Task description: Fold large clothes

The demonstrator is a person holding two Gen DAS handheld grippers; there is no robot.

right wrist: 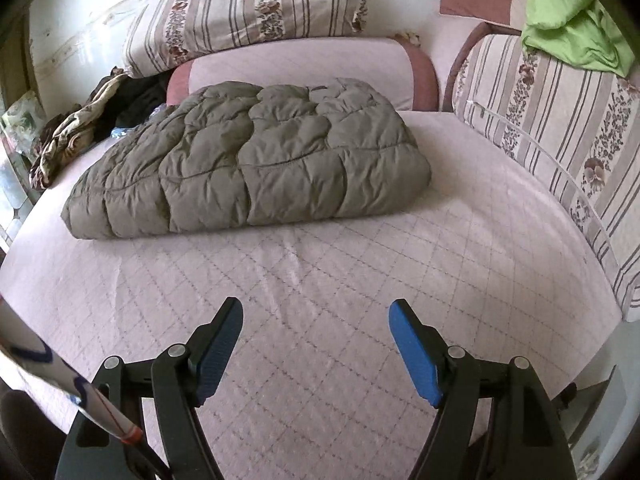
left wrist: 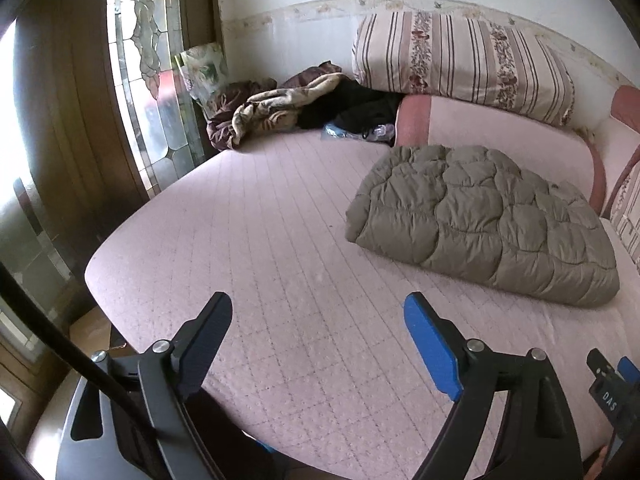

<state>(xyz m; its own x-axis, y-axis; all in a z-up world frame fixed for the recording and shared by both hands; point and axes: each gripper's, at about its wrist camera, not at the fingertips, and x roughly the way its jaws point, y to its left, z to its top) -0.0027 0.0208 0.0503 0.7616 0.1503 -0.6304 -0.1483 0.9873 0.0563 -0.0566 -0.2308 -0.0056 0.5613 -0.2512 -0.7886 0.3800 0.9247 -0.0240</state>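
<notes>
Olive quilted jacket (right wrist: 248,160) lies folded on the pink bed (right wrist: 320,280) — frame centre
Your left gripper (left wrist: 318,320) and right gripper (right wrist: 316,320) are spread wide, holding nothing

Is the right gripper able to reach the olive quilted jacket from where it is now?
Probably yes. The right gripper is open and holds nothing, and only bare pink bed cover lies between it and the olive quilted jacket.

Both wrist views low over the bed (left wrist: 280,216), sharing the folded jacket (right wrist: 248,160)
</notes>
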